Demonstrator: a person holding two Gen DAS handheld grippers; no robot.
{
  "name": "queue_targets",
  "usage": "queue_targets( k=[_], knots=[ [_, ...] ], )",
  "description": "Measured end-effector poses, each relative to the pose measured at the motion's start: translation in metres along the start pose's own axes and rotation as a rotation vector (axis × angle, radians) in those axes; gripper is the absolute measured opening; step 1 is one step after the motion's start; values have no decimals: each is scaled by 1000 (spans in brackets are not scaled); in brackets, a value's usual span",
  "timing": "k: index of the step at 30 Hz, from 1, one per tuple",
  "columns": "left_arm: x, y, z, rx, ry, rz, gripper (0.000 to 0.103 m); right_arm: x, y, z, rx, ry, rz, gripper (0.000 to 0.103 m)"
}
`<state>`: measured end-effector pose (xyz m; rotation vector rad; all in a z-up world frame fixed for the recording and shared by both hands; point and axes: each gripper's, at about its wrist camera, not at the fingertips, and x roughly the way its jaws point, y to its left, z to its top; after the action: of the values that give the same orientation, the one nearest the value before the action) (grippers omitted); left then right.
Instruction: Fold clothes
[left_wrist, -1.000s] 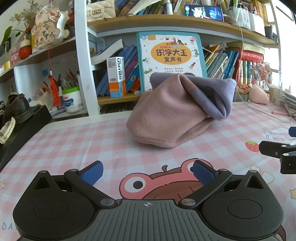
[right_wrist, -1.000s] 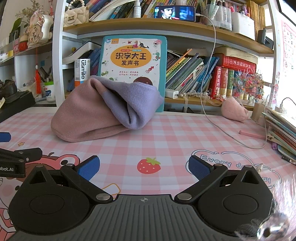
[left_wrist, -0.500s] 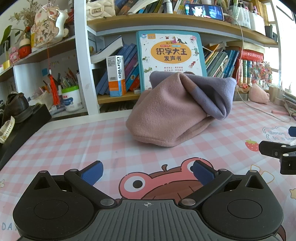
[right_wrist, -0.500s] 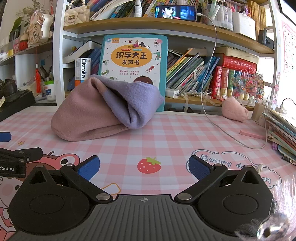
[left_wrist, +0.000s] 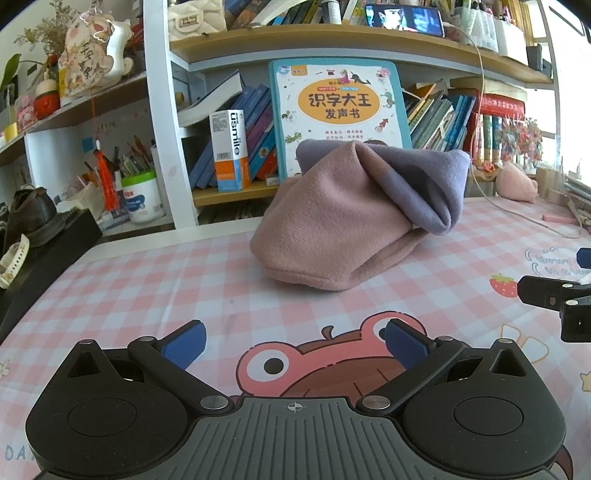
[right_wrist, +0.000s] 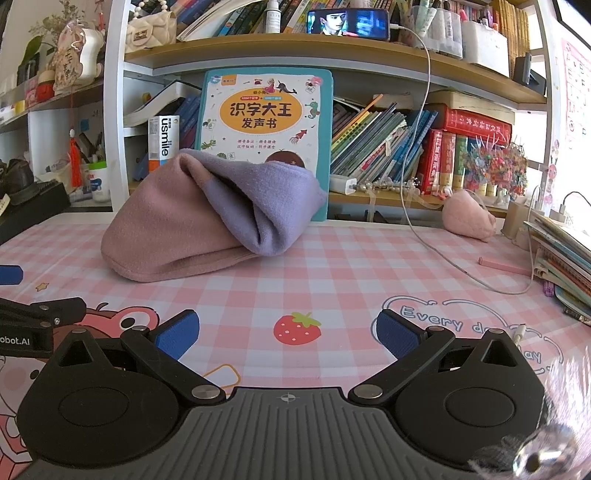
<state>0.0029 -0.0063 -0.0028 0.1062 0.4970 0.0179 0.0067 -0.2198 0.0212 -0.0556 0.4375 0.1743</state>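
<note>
A bunched pink and purple fleece garment lies heaped on the pink checked tablecloth, leaning toward the bookshelf; in the right wrist view the garment sits left of centre. My left gripper is open, well short of the garment, with nothing between its blue pads. My right gripper is open too, empty, over a strawberry print. The right gripper's black finger shows at the right edge of the left wrist view. Part of the left gripper shows at the left edge of the right wrist view.
A big picture book stands behind the garment against a full bookshelf. A white charging cable trails across the table. A pink pouch, a pink pen and a stack of books lie right. A black box with shoes sits left.
The left wrist view has shifted very slightly; the garment and both open grippers stay where they were.
</note>
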Motion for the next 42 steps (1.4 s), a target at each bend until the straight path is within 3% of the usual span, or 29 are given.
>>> queue_targets(
  k=[32,42],
  knots=[
    [1,-3,0,15,4,7,103,1,-1,0,-1,7,3,103],
    [6,-3,0,15,36,-31,103,1,5,0,-30,3,-16,103]
  ],
)
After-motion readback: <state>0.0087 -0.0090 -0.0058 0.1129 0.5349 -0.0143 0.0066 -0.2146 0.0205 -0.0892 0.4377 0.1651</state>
